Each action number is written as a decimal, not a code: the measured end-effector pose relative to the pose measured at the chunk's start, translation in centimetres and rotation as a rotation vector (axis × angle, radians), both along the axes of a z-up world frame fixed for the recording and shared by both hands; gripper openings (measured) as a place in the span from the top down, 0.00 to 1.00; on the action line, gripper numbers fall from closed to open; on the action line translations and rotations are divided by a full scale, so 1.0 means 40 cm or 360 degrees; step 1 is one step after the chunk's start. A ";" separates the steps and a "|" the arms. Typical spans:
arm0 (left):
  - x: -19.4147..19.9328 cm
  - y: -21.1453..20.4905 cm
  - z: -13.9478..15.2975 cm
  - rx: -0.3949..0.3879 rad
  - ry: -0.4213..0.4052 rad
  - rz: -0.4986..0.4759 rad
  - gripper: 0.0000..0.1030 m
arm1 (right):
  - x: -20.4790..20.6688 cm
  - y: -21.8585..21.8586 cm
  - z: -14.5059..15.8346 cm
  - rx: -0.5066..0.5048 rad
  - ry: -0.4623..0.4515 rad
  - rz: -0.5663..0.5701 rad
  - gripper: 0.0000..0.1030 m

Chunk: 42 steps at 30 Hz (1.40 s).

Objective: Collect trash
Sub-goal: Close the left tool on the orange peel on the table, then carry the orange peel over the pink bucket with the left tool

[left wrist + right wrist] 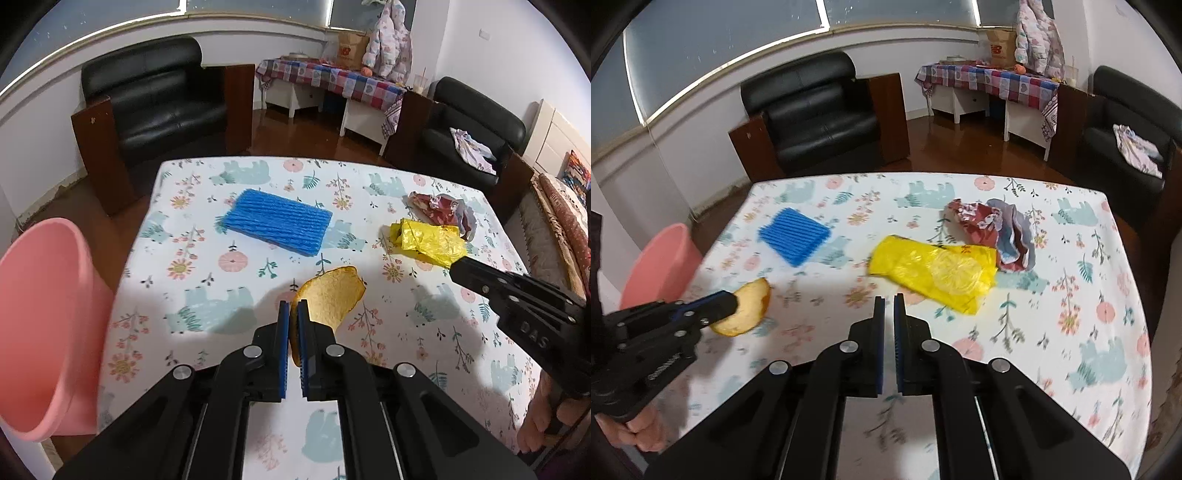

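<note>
The left hand-held gripper [293, 314] pinches the orange peel [332, 295] by one thin edge above the desk [207, 295], the right hand-held gripper [889, 306] nearly closed and empty near the yellow bag [934, 271]; peel might slip before reaching the pink bin [40, 314] at nine o'clock.

A home living room: 2 black leather armchairs [812, 110], a checked-cloth side table [990, 79], and a floral-clothed table [221, 295].

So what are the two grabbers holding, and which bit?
The left gripper pinches the orange peel by its near edge. The right gripper holds nothing; its fingers are nearly closed, short of the yellow bag.
</note>
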<state>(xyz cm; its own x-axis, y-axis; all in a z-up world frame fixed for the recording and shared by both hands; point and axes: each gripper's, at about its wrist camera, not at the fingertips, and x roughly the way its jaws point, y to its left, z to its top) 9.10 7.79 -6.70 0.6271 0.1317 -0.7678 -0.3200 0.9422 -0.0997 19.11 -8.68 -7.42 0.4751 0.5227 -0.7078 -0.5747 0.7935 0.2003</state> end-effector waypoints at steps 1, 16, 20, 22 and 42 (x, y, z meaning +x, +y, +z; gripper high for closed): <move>-0.009 0.001 0.007 0.0004 -0.0010 0.0005 0.96 | -0.007 -0.002 0.004 0.0025 0.0011 0.0001 0.95; -0.139 0.047 0.103 0.0056 -0.0176 0.0091 0.96 | -0.138 0.002 0.063 0.0274 0.0076 0.0054 0.95; -0.176 0.061 0.125 0.0078 -0.0229 0.0122 0.96 | -0.168 0.017 0.084 0.0302 0.0062 0.0083 0.95; -0.194 0.068 0.137 0.0094 -0.0258 0.0139 0.96 | -0.182 0.025 0.096 0.0312 0.0053 0.0094 0.95; -0.348 0.222 0.184 0.0096 -0.0396 0.0351 0.96 | -0.264 0.160 0.161 0.0341 0.0030 0.0233 0.95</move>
